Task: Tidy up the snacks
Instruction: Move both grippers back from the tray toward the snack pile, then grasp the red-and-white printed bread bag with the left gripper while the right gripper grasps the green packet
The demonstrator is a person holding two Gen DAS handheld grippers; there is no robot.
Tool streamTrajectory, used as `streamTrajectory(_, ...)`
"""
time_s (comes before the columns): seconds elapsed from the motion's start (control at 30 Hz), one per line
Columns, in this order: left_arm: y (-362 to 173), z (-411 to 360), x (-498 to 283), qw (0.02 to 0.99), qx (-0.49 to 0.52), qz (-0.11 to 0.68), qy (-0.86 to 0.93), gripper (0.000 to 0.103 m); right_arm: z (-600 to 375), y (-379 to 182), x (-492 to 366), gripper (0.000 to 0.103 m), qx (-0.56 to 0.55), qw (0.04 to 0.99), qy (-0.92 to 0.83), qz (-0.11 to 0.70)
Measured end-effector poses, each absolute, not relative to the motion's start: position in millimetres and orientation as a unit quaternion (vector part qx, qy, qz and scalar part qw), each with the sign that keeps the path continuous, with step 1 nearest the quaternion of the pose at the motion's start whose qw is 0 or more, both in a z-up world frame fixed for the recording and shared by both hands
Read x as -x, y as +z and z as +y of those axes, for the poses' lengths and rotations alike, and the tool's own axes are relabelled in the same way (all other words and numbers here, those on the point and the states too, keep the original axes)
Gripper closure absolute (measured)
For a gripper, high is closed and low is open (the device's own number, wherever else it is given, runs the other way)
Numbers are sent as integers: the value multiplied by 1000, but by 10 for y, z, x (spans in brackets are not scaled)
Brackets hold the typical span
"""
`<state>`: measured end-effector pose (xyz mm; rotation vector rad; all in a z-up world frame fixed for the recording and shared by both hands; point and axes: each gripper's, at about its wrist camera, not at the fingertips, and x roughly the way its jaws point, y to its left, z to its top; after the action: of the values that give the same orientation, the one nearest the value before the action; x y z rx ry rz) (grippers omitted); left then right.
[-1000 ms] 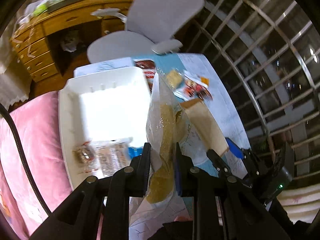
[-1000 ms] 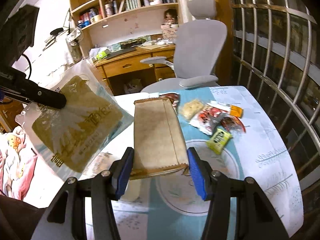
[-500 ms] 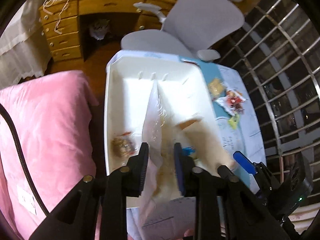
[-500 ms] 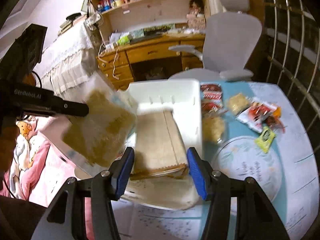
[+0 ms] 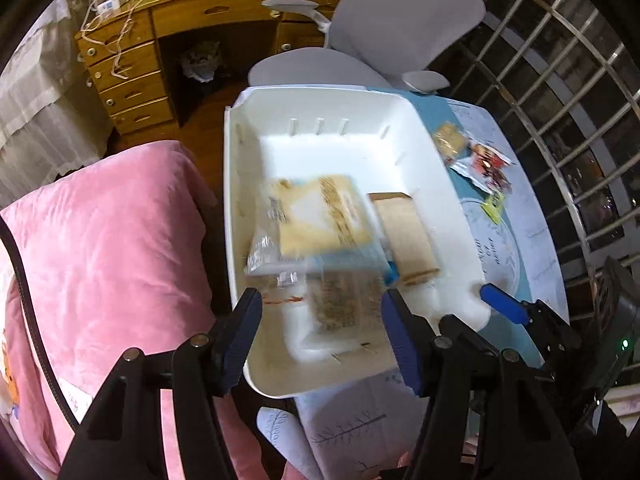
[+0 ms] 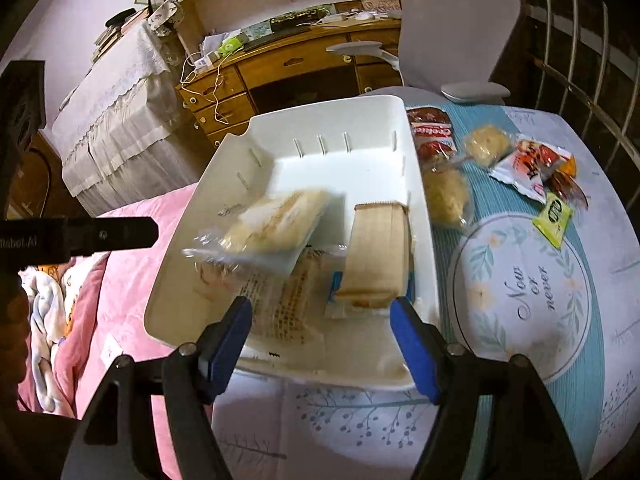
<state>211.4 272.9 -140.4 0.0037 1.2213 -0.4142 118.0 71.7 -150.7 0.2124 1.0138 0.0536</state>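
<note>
A white bin [image 5: 320,94] [image 6: 320,108] stands on the table's left part. Inside it a clear bag of pale yellow biscuits [image 5: 316,224] [image 6: 276,220] is blurred, free of any finger, just beyond my left gripper [image 5: 320,340], whose jaws are opening with nothing between them. A brown paper packet [image 5: 404,240] [image 6: 376,256] lies along the bin's right wall. Its near end sits just ahead of my right gripper [image 6: 320,320], whose jaws are opening and do not touch it. Another clear biscuit pack [image 6: 288,300] lies beneath.
Loose snacks lie right of the bin on the patterned tablecloth [image 6: 520,360]: a red cookie pack [image 6: 430,132], a yellow bag [image 6: 444,196], a red-and-white packet [image 6: 528,168], a green sachet [image 6: 554,216]. A pink blanket [image 5: 112,240] lies left, a grey chair [image 5: 384,24] behind.
Both grippers came over the bin and lowered. The left jaws opened and the clear bag dropped into the bin. The right jaws widened, leaving the brown packet lying in the bin.
</note>
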Motion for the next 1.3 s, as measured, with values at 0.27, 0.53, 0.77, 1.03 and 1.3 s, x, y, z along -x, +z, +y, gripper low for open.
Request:
streamTrajectory(0.27,-1408,2358,-1780,790,-20,569,-227,41,449,-1476,-960,31,-127,861,9,493)
streamTrajectory(0.53,-1361,1826,-1570,779,-41,574,-250,41,29,-1473,-687,31,-149,848,-24,508)
streamTrajectory(0.77,-1191,1339,-1569,785,-50,561,-259,39,-461,-1424,-619,30,-163,843,-44,510)
streamTrajectory(1.03,-950,705,-1688,794,-55,543,-268,39,-1059,-1343,-695,30,-183,847,-36,497)
streamTrajectory(1.3,-858,58,-1932,801,-70,535,-259,39,-1609,-1385,-908,30,-190,847,-27,496)
